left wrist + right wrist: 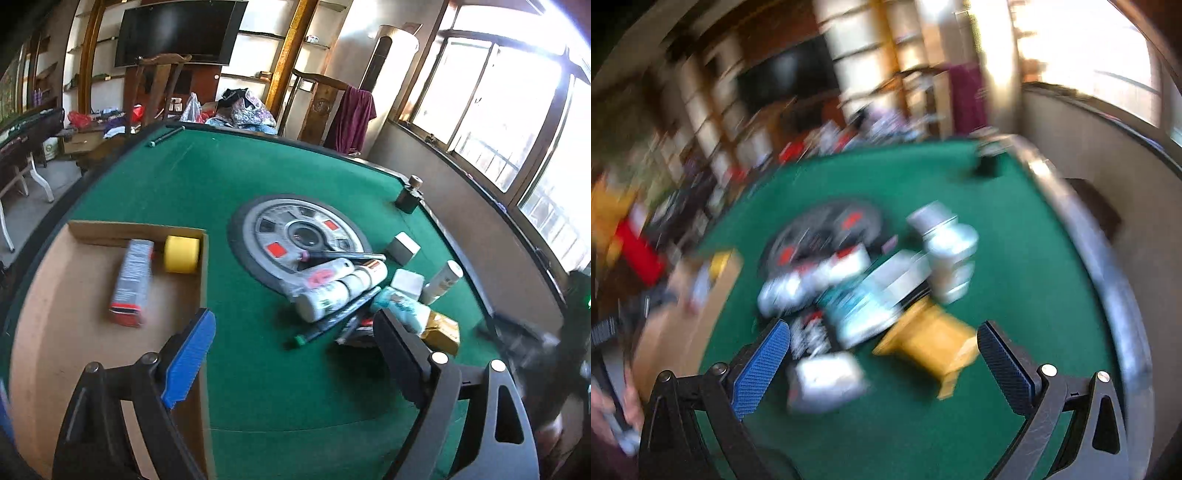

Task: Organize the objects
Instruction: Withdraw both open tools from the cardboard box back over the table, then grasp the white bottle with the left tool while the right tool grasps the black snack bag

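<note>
An open cardboard box (pixel 74 295) lies on the left of the green table (pixel 258 177); inside it are a grey and red carton (pixel 131 280) and a yellow roll (pixel 181 254). To the right is a heap of white tubes (pixel 325 291), a white bottle (pixel 441 282), pens, a teal packet (pixel 400 308) and a yellow box (pixel 441 332). My left gripper (pixel 293 317) stands open and empty over the felt between box and heap. In the blurred right wrist view my right gripper (pixel 882 328) stands open before the heap, with the yellow box (pixel 931 347) and a white carton (pixel 827 380) near its fingers, untouched.
A round grey disc (pixel 269 225) is set in the table's middle. A small dark bottle (pixel 408 195) stands at the far right rim and a pen (pixel 164 136) lies at the far edge. Chairs, shelves and a window lie beyond. A hand shows at the lower left (pixel 605 413).
</note>
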Motion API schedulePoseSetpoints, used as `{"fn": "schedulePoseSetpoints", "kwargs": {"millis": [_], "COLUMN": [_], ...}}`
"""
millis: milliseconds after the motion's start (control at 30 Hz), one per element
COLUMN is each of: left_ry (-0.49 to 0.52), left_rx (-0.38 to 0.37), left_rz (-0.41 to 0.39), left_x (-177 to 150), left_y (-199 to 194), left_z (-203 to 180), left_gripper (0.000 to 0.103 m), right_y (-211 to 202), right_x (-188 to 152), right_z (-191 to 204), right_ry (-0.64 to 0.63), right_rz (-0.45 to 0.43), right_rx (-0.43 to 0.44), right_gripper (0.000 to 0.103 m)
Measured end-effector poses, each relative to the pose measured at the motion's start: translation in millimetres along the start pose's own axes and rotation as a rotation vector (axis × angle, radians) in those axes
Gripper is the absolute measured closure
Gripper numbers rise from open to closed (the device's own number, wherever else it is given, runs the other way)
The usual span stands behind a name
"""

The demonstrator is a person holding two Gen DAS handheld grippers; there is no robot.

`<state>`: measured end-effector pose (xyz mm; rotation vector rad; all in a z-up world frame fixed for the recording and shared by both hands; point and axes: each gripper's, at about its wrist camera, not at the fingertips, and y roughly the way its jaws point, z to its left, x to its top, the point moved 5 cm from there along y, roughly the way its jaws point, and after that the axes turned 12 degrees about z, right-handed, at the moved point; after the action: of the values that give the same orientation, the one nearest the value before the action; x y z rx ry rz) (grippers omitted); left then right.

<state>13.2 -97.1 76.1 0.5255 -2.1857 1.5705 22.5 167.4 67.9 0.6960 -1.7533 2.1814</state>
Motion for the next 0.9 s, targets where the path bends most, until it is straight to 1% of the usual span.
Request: {"fn": "schedulePoseSetpoints", "kwargs": {"millis": [33, 67, 133, 167, 200, 233, 267, 300, 333, 367, 433, 467, 500, 567, 633, 700, 767, 867, 900], "left_ry": [0.003, 0.007, 0.031, 0.049, 0.065, 0.081, 0.104, 0.126, 0.157, 0.181, 0.250, 0.276, 0.302, 0.341, 0.377, 0.418, 0.462, 0.508, 0.515], "left_rx": [0.002, 0.010, 0.035, 0.048, 0.060, 0.070, 0.083, 0.094, 0.103, 0.109, 0.134, 0.143, 0.151, 0.164, 0.182, 0.215, 0.239, 0.249, 0.261], "left_rz": [0.011, 0.018, 0.026, 0.028, 0.030, 0.032, 0.037, 0.042, 0.050, 0.058, 0.084, 0.096, 0.114, 0.142, 0.151, 0.159, 0.167, 0.186, 0.189], "left_x": [0.5, 0.4, 1.7, 2.0, 2.7, 4.4, 6.3, 8.5, 10.8, 12.4, 16.2, 17.1, 18.3, 20.3, 22.0, 23.6, 24.9, 24.3, 23.7], "left_y": [4.2, 8.3, 12.1, 13.3, 13.5, 16.0, 19.2, 23.3, 28.9, 32.9, 47.8, 53.9, 62.2, 80.3, 93.6, 109.1, 122.3, 137.3, 139.3], "left_z": [-4.1, -7.6, -12.8, -16.1, -15.7, -17.0, -18.9, -20.3, -23.2, -24.2, -31.5, -34.0, -37.5, -43.4, -48.1, -52.5, -57.2, -63.6, -64.2], "left_gripper": [0.016, 0.016, 0.016, 0.016, 0.016, 0.016, 0.016, 0.016, 0.016, 0.016, 0.021, 0.029, 0.035, 0.036, 0.039, 0.044, 0.046, 0.049, 0.057], "right_y": [12.8, 20.8, 44.1, 53.9, 64.6, 73.9, 79.2, 85.4, 88.8, 90.6, 88.2, 86.2, 84.5, 74.9, 67.9, 61.4, 57.9, 55.9, 55.7], "right_x": [-2.6, -3.2, -2.9, -2.9, -3.0, -2.9, -2.6, -1.0, -1.1, -1.8, -5.8, -9.5, -14.2, -25.0, -32.6, -40.8, -47.8, -50.1, -50.4], "right_z": [16.5, 24.6, 44.6, 47.4, 48.2, 47.5, 46.9, 45.3, 45.6, 42.7, 39.5, 37.4, 36.8, 27.0, 20.6, 13.0, 6.6, 4.2, 4.4], "right_ry": [-0.063, -0.098, -0.172, -0.181, -0.176, -0.159, -0.142, -0.117, -0.102, -0.086, -0.060, -0.052, -0.048, -0.041, -0.042, -0.040, -0.024, -0.009, -0.009], "right_rz": [0.039, 0.060, 0.120, 0.143, 0.172, 0.198, 0.211, 0.224, 0.235, 0.243, 0.240, 0.243, 0.246, 0.246, 0.248, 0.250, 0.249, 0.246, 0.245], "right_rx": [-0.006, -0.020, -0.078, -0.091, -0.082, -0.053, -0.026, 0.011, 0.033, 0.051, 0.094, 0.104, 0.106, 0.099, 0.082, 0.075, 0.095, 0.115, 0.115], "right_gripper": [0.000, 0.000, 0.000, 0.000, 0.001, 0.002, 0.008, 0.023, 0.033, 0.047, 0.054, 0.062, 0.062, 0.062, 0.061, 0.059, 0.059, 0.058, 0.058]}}
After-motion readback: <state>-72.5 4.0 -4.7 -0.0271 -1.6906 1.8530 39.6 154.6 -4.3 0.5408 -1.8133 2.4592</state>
